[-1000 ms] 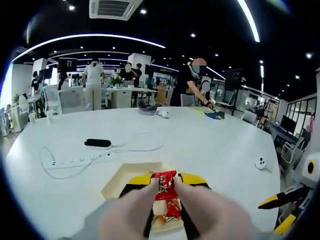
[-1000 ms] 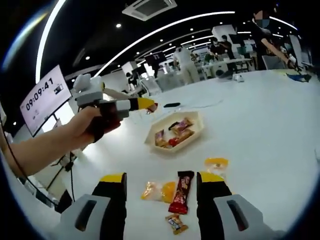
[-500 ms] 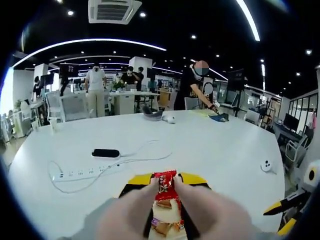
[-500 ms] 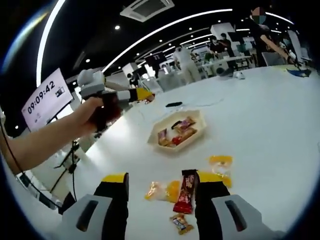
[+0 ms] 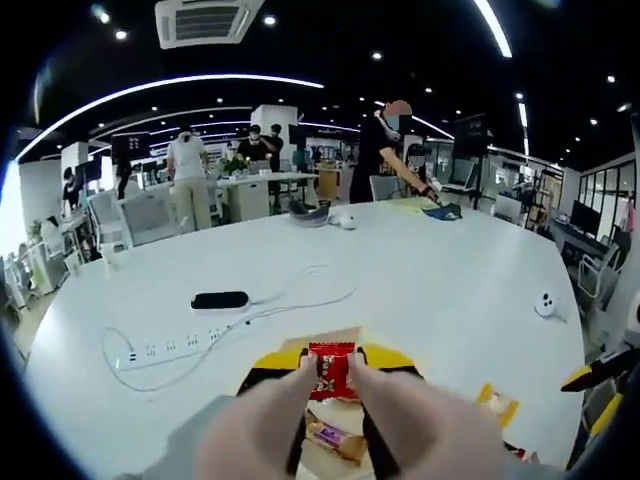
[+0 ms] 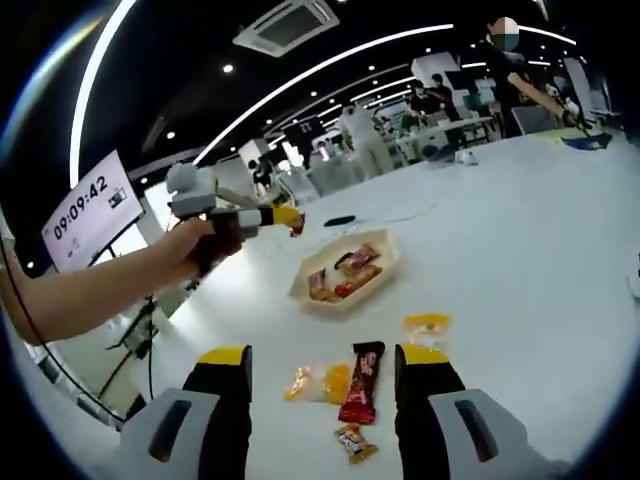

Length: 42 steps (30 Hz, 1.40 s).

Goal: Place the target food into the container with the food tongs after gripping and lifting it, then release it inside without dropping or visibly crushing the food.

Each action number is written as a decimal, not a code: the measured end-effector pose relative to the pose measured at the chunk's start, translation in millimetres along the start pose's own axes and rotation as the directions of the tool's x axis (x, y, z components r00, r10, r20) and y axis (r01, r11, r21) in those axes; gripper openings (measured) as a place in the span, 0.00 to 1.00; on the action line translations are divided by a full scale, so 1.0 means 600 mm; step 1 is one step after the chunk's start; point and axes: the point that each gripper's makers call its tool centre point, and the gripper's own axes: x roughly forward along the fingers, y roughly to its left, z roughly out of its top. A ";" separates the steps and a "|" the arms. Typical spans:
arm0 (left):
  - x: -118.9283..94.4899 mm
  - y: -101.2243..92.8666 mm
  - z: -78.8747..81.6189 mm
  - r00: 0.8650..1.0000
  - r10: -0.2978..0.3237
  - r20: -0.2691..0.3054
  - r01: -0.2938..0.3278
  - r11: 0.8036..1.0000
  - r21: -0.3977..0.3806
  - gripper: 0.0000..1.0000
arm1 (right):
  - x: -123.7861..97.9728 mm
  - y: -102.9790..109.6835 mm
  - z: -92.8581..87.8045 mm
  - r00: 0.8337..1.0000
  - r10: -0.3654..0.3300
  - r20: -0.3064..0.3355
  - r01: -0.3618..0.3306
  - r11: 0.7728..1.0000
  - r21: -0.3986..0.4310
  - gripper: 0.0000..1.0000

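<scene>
Since a second ago, the left gripper [image 6: 292,214] has lifted further above the tray [image 6: 395,258], its jaws still pinched on one glossy red candy wrapper [image 5: 331,368]. That tray is cream, shallow and angular, holding several crinkly wrapped sweets. On the smooth white bench [image 6: 530,250], four packets lie loose ahead of the right gripper [image 6: 322,375]: one dark red bar [image 6: 362,383], two orange packets [image 6: 316,383] [image 6: 427,323] and one small candy [image 6: 349,441]. Its yellow-tipped jaws stand wide apart, holding nothing. One white power strip [image 5: 165,350] and one black oblong device [image 5: 220,299] rest beyond.
</scene>
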 end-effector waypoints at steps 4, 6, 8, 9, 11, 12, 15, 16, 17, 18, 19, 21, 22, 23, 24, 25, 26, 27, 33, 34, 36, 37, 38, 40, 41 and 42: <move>0.006 0.004 0.000 1.000 0.002 -0.002 -0.002 1.000 -0.014 0.17 | -0.006 -0.011 0.006 1.000 -0.017 0.009 0.017 1.000 -0.001 0.58; 0.007 0.007 0.006 1.000 0.008 0.006 -0.008 1.000 -0.015 0.17 | -0.009 -0.014 0.004 1.000 -0.023 0.005 0.023 1.000 -0.003 0.58; 0.010 0.013 0.016 1.000 0.009 0.014 -0.009 1.000 -0.027 0.17 | -0.012 -0.017 0.003 1.000 -0.027 0.000 0.027 1.000 -0.008 0.58; 0.012 0.017 0.025 1.000 0.011 0.019 -0.010 0.999 -0.031 0.17 | -0.013 -0.019 0.005 1.000 -0.028 0.001 0.028 1.000 -0.007 0.58; 0.015 0.023 0.039 0.999 0.014 0.029 -0.014 1.000 -0.022 0.17 | -0.014 -0.021 0.010 1.000 -0.030 0.005 0.031 0.999 -0.009 0.58; 0.016 0.027 0.048 0.999 0.016 0.037 -0.015 1.000 -0.021 0.17 | -0.014 -0.022 0.012 0.999 -0.032 0.006 0.032 0.999 -0.014 0.58; 0.022 0.037 0.055 0.999 0.022 0.043 -0.021 1.000 -0.019 0.17 | -0.015 -0.024 0.011 0.999 -0.034 0.001 0.034 0.999 -0.021 0.57; 0.022 0.040 0.057 0.999 0.023 0.044 -0.022 1.000 -0.021 0.17 | -0.015 -0.024 0.010 0.999 -0.035 0.000 0.035 0.999 -0.023 0.58; 0.023 0.040 0.057 0.999 0.021 0.044 -0.020 1.000 -0.025 0.17 | -0.017 -0.025 0.009 0.999 -0.037 -0.002 0.037 0.999 -0.030 0.57; 0.024 0.040 0.056 0.999 0.017 0.042 -0.016 0.999 -0.030 0.17 | -0.018 -0.026 0.010 0.999 -0.037 -0.002 0.037 0.999 -0.030 0.58; 0.025 0.040 0.056 0.999 0.015 0.042 -0.014 0.999 -0.036 0.17 | -0.019 -0.026 0.011 0.999 -0.038 -0.002 0.038 0.999 -0.030 0.58; 0.026 0.039 0.054 0.999 0.012 0.040 -0.010 0.999 -0.049 0.18 | -0.020 -0.024 0.014 0.999 -0.034 0.002 0.034 0.999 -0.031 0.60; 0.026 0.039 0.053 0.999 0.018 0.037 -0.016 0.999 -0.048 0.18 | -0.020 -0.022 0.017 1.000 -0.030 0.006 0.030 0.999 -0.032 0.60; 0.026 0.038 0.052 0.999 0.016 0.036 -0.015 0.999 -0.048 0.18 | -0.020 -0.019 0.016 1.000 -0.027 0.004 0.027 0.999 -0.040 0.60; 0.025 0.035 0.052 0.999 0.013 0.037 -0.011 0.999 -0.050 0.18 | -0.021 -0.017 0.013 1.000 -0.023 0.000 0.023 0.998 -0.050 0.60; 0.025 0.033 0.052 0.999 0.011 0.035 -0.009 0.999 -0.048 0.18 | -0.021 -0.016 0.011 1.000 -0.022 -0.003 0.022 0.998 -0.053 0.60; 0.023 0.029 0.054 0.999 0.010 0.036 -0.009 0.999 -0.044 0.19 | -0.023 -0.017 0.009 1.000 -0.022 -0.007 0.022 0.998 -0.053 0.60; 0.022 0.026 0.055 0.999 0.010 0.037 -0.009 0.999 -0.039 0.19 | -0.024 -0.017 0.006 1.000 -0.022 -0.010 0.022 0.998 -0.053 0.60; 0.018 0.014 0.058 0.999 0.000 0.041 0.001 0.999 -0.044 0.19 | -0.032 -0.022 0.004 0.999 -0.033 -0.001 0.033 0.999 -0.034 0.60; 0.017 0.010 0.057 0.999 -0.002 0.040 0.003 0.999 -0.035 0.19 | -0.032 -0.021 0.003 0.999 -0.034 -0.001 0.034 0.999 -0.034 0.60; 0.014 0.003 0.055 0.999 -0.009 0.037 0.010 0.999 -0.031 0.19 | -0.033 -0.018 -0.001 0.999 -0.033 -0.002 0.033 0.999 -0.035 0.60; 0.014 0.001 0.053 0.999 -0.014 0.030 0.015 0.999 -0.031 0.19 | -0.034 -0.017 -0.002 0.999 -0.033 -0.003 0.033 0.999 -0.034 0.60; 0.014 0.000 0.052 1.000 -0.014 0.028 0.015 0.999 -0.029 0.19 | -0.034 -0.016 -0.002 0.999 -0.035 -0.003 0.035 0.999 -0.033 0.60; 0.013 0.000 0.050 1.000 -0.018 0.021 0.018 0.999 -0.029 0.20 | -0.034 -0.015 -0.001 0.999 -0.037 0.002 0.037 0.999 -0.032 0.60; 0.012 0.000 0.050 1.000 -0.019 0.020 0.019 0.999 -0.027 0.20 | -0.034 -0.015 -0.001 0.999 -0.036 0.005 0.037 0.999 -0.031 0.60; 0.011 -0.001 0.050 1.000 -0.020 0.020 0.020 0.999 -0.025 0.20 | -0.034 -0.014 0.000 0.999 -0.038 0.009 0.038 0.999 -0.030 0.60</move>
